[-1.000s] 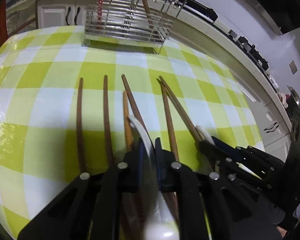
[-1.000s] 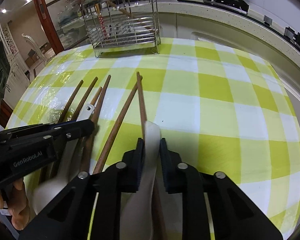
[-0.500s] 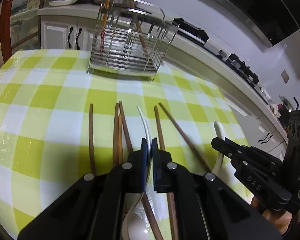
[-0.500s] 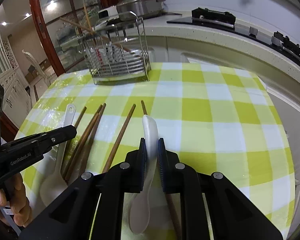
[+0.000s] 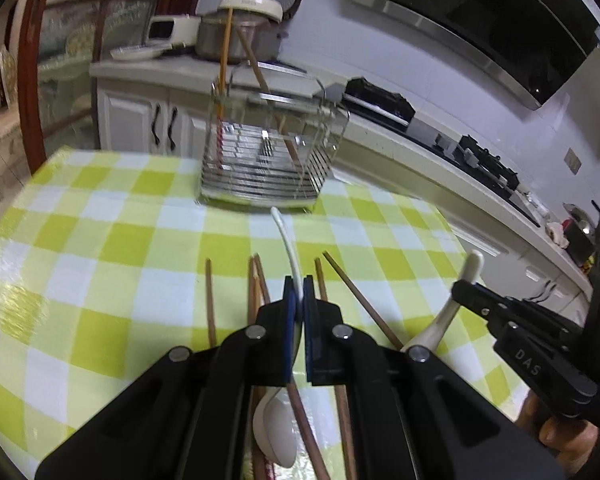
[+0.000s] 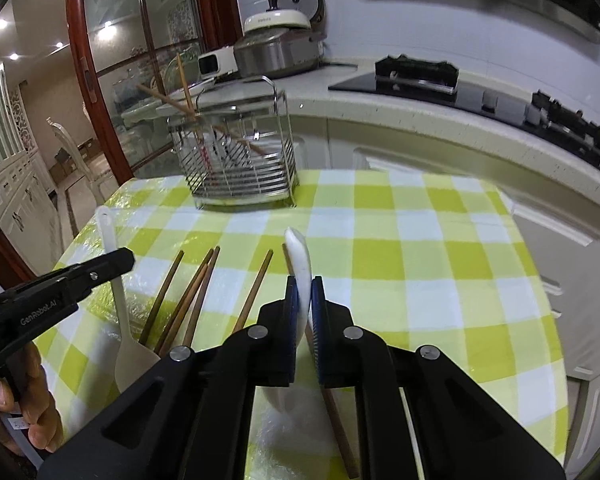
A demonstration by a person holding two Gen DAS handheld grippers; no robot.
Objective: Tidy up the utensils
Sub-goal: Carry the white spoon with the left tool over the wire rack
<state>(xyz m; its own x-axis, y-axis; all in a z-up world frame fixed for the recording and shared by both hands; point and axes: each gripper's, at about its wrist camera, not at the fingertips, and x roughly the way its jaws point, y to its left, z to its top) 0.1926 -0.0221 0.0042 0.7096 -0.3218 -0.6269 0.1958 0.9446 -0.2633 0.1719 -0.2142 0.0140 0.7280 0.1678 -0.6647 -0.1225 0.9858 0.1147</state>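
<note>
My left gripper (image 5: 298,286) is shut on the handle of a white spoon (image 5: 287,240) and holds it above the table, bowl hanging below the fingers. My right gripper (image 6: 304,284) is shut on a second white spoon (image 6: 300,264), also lifted. Each gripper shows in the other's view: the right gripper (image 5: 460,288) with its spoon (image 5: 440,320), the left gripper (image 6: 120,258) with its spoon (image 6: 122,320). Several brown chopsticks (image 5: 256,288) (image 6: 198,288) lie side by side on the checked tablecloth. A wire utensil rack (image 5: 268,152) (image 6: 240,152) stands at the table's far side with chopsticks in it.
The table (image 6: 420,264) has a green and white checked cloth. Behind it runs a white counter (image 6: 440,108) with a cooker (image 6: 276,48) and a stove (image 6: 416,72). A glass door with a red frame (image 6: 100,80) is at the left.
Both grippers have risen and pulled back from the table, each lifting its white spoon off the cloth. The chopsticks have stayed on the table.
</note>
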